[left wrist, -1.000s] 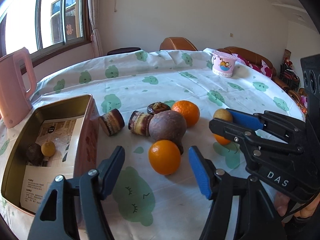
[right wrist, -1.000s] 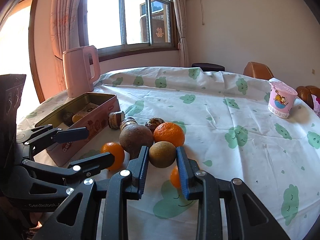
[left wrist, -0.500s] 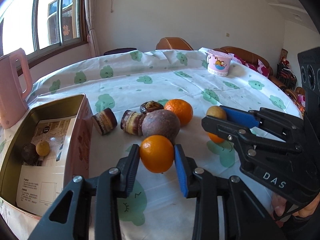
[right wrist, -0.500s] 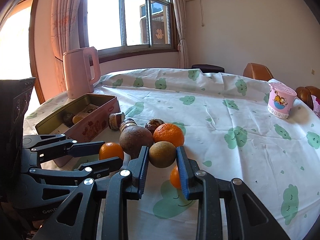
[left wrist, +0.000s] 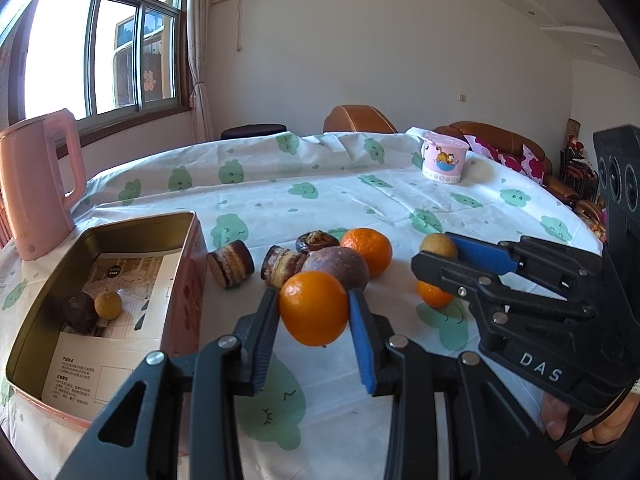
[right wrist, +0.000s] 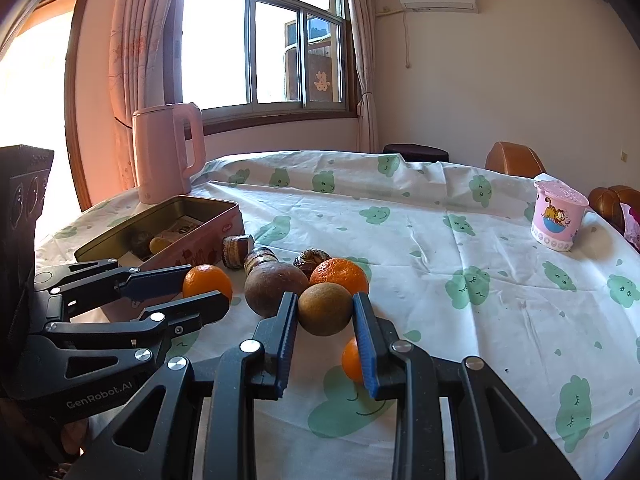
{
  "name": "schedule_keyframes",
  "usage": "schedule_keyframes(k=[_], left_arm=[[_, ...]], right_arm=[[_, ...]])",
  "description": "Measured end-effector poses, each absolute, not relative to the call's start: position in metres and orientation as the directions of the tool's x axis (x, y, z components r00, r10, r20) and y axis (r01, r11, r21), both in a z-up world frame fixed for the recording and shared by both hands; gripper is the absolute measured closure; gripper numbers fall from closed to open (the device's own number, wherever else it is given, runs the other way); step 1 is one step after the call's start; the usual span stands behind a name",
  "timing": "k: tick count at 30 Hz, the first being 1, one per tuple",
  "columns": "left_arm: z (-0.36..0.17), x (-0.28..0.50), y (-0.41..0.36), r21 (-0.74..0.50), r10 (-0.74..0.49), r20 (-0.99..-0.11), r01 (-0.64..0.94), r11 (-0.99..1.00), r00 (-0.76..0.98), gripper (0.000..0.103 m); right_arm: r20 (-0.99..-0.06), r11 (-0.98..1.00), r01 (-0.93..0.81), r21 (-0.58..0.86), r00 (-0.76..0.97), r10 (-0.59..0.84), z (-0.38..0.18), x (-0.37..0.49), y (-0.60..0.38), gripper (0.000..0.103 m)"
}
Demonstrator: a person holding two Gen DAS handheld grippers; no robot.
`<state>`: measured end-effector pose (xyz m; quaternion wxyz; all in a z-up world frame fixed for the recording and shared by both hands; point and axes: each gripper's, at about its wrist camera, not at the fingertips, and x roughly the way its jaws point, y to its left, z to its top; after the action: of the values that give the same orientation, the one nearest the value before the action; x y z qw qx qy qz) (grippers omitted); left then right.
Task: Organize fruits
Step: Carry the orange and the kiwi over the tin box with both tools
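Left gripper (left wrist: 314,312) jaws clamped on orange (left wrist: 313,307), frame centre, lifted off counter (left wrist: 320,196). Right gripper (right wrist: 325,310) jaws clamped on brown fruit (right wrist: 325,309), centre of right view. Tin (left wrist: 56,280) lower left holds two fruits. Remaining fruits clustered mid-frame.

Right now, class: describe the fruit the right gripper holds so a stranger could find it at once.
Start at the pink tin on the table, then go right to the fruit cluster. The right gripper is shut on the brown fruit: dull, round, unlike the oranges and smaller than the purple fruit.
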<state>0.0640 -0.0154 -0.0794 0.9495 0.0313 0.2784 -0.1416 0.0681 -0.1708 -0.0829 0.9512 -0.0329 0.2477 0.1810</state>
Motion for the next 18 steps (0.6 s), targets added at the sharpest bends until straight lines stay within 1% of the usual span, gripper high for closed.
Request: schedule_keyframes(k=[11,18], left_arm=[[-0.0756,0.0567,-0.0124,-0.013,-0.241,-0.488,0.269,0.963,0.839,0.067],[-0.0745,0.0547,-0.0123,-0.013,-0.236,-0.476,0.261,0.965,0.847,0.067]], right_arm=[[-0.448,0.931,-0.364,0.013,0.831,0.331,-0.0804,0.0606,-0.1711,0.073],[-0.434,0.931,-0.365,0.006,0.838,0.332,-0.0795,0.0578,-0.1714,0.073]])
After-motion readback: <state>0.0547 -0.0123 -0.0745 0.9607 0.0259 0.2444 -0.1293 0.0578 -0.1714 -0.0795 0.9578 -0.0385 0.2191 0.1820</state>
